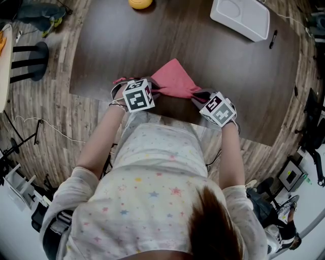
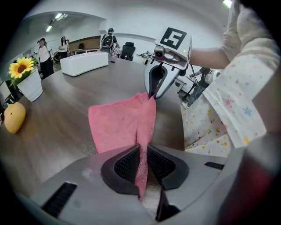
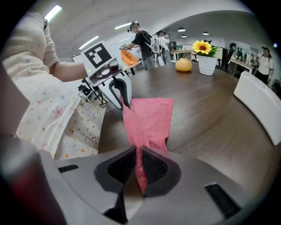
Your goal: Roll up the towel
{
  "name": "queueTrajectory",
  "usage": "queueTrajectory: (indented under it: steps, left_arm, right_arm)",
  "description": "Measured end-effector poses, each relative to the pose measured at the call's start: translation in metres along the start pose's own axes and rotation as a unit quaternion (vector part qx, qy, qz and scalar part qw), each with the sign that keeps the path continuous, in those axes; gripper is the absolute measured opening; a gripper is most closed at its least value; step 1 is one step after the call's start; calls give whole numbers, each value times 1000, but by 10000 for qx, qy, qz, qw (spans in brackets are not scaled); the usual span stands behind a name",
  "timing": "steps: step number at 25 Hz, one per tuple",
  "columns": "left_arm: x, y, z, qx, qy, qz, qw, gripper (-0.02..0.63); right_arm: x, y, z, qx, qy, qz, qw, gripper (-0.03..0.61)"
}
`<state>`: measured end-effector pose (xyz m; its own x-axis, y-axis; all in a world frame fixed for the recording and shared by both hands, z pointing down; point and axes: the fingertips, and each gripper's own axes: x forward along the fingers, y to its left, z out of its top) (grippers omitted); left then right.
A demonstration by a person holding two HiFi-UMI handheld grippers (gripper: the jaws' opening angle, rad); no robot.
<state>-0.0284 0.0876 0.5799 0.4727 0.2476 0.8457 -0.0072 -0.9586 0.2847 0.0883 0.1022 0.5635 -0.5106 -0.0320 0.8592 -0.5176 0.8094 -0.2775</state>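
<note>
Dark brown table (image 1: 127, 45) on a wood-plank floor (image 1: 56, 117); a person in a star-print shirt (image 1: 152, 167) stands at its near edge.

- Left, far edge of table: yellow fruit (image 1: 140, 3). The left gripper view also shows a sunflower in a white pot (image 2: 26, 77) near it.
- Left gripper (image 2: 141, 167): points steeply down at the near part of the table. Jaws are nearly together, pads pressed on a thin fold of the pink towel (image 1: 175, 78), which passes straight between them.
- Towel: sits on the table near the person's edge. Its near side is drawn into a taut, bunched strip between the two grippers, and the rest lies flat with one corner pointing away from the person.
- Right gripper (image 3: 139, 169): also tilted down, facing the left one. Jaws are narrowly closed on the opposite end of the same strip, with cloth showing between the pads.
- Right, far side: white tray (image 1: 241, 18), well apart from the towel, with a dark pen (image 1: 273, 39) just beside it.
</note>
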Motion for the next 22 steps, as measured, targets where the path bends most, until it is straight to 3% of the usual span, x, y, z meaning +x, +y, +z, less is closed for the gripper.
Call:
queueTrajectory:
  steps: [8, 22]
  left_arm:
    - [-6, 9, 8, -329, -23, -368, 9988, 53]
    - [-7, 52, 26, -417, -433, 459, 9971, 77]
  right_arm:
    - [-4, -11, 5, 357, -89, 144, 9992, 39]
    - [-5, -52, 7, 619, -247, -731, 9951, 55]
